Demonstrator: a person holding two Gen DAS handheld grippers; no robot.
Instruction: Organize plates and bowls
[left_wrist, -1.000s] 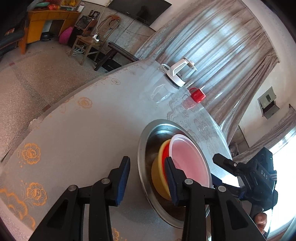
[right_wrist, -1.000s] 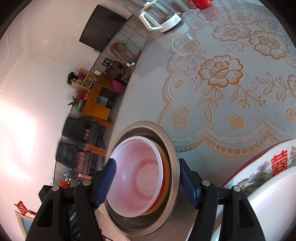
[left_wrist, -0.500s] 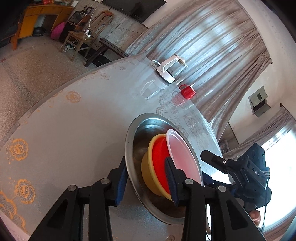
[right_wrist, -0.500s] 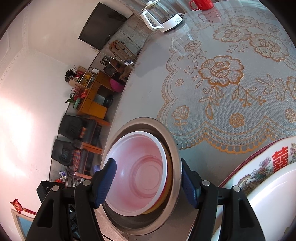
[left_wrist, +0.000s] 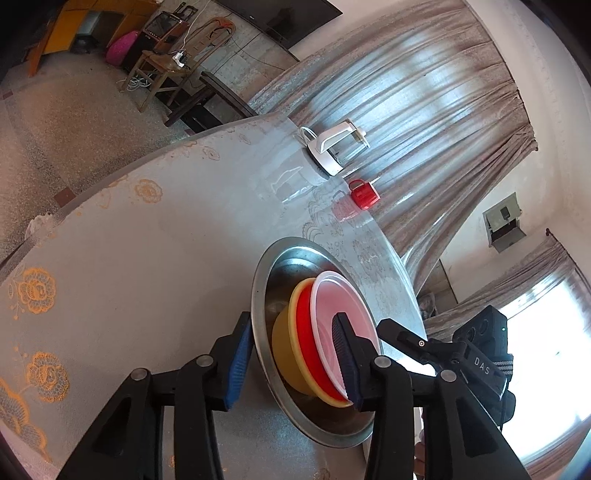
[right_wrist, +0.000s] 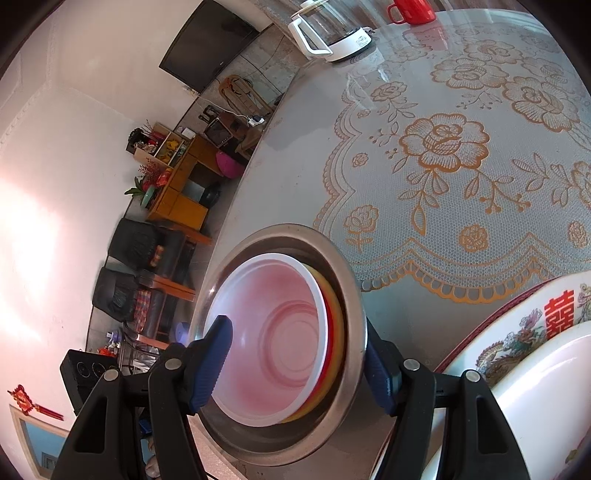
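A steel basin (left_wrist: 291, 258) holds a nested stack: a yellow bowl (left_wrist: 284, 343), a red bowl (left_wrist: 304, 332) and a translucent pink bowl (left_wrist: 340, 299) on top. It shows in the right wrist view too (right_wrist: 351, 295), with the pink bowl (right_wrist: 280, 332) facing me. My left gripper (left_wrist: 293, 360) is open, its jaws straddling the basin's near rim, one outside and one inside. My right gripper (right_wrist: 299, 365) is open and straddles the opposite rim of the basin. The basin looks tilted toward the right gripper.
A white electric kettle (left_wrist: 332, 147) and a red mug (left_wrist: 364, 195) stand at the table's far side. Stacked decorated plates (right_wrist: 532, 332) lie close on the right of the right gripper. The table edge (left_wrist: 110, 181) and the floor lie to the left.
My left gripper moved forward until its jaws straddle the basin rim. The basin has come closer in both views and looks more tilted. The right gripper's jaws stay around it.
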